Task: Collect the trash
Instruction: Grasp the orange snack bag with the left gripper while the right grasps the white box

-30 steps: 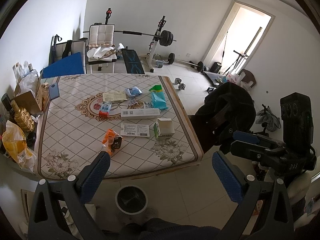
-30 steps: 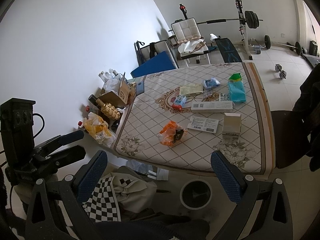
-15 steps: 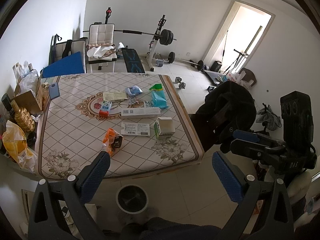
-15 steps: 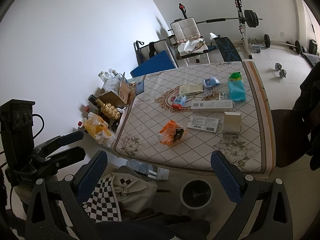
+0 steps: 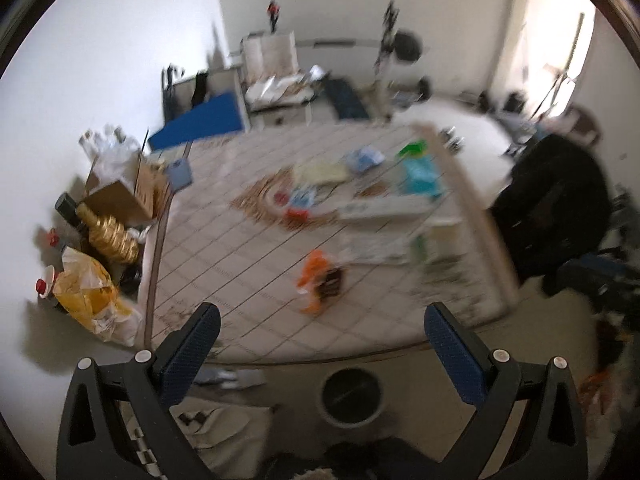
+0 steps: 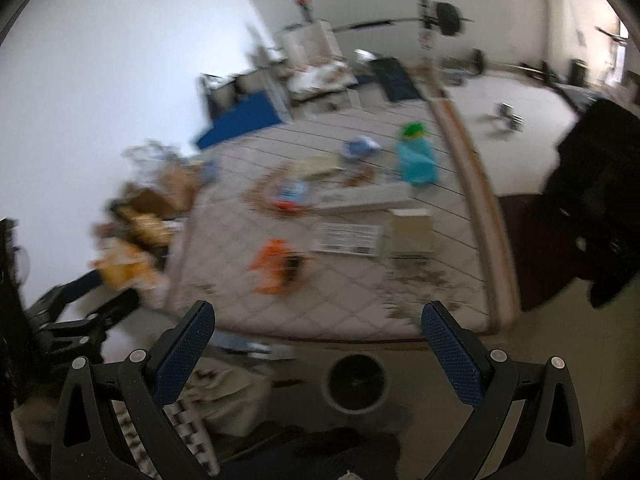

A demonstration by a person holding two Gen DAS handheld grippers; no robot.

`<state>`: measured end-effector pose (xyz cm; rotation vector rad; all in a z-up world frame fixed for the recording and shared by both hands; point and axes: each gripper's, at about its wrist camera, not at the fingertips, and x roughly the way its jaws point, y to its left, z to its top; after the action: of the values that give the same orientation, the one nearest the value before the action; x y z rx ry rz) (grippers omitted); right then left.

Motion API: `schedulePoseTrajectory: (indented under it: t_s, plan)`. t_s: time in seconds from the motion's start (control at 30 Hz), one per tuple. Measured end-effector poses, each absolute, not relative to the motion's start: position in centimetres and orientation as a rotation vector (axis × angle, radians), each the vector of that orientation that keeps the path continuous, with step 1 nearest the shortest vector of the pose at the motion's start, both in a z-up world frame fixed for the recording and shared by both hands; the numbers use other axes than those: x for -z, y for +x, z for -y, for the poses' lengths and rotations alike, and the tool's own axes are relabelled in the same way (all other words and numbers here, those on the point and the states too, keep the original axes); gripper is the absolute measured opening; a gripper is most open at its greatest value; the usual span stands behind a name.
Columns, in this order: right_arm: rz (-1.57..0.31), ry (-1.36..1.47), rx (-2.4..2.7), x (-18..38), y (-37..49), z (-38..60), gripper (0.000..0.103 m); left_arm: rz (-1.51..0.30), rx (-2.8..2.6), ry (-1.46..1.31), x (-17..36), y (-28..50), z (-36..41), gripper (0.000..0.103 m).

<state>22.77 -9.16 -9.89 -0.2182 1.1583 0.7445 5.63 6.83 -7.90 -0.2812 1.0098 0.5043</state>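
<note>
Evidently the approach step is in hand: both the left hand-held gripper [image 5: 320, 336] and the right hand-held gripper [image 6: 318, 334] are held released and empty, short of the worktop [image 5: 240, 256]. Trash is strewn from its middle to its right edge; the orange wrapper [image 5: 316, 280] lies nearest the near edge, the bin [image 5: 351, 396] on the floor below. A reach and closing are called for.

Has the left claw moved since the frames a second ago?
Yes. The left claw has swung left: the trash bin, earlier between its fingers left of centre, now sits right of centre, and the wall-side clutter takes more of the view. Motion blur agrees.
</note>
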Motion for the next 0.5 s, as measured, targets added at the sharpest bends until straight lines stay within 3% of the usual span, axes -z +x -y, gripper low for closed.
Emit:
schedulePoseTrajectory:
  t_s: [0.27, 0.5]
  plan:
    - [-1.311, -0.217, -0.483, 22.5, 31.8, 5.8, 0.103, -1.275, -0.5, -0.345, 21.4, 10.9, -12.0, 0.103]
    - [-1.391, -0.221, -0.374, 30.2, 37.6, 2.9, 0.103, -1.394, -0.419, -0.349, 29.3, 15.6, -12.6, 0.102]
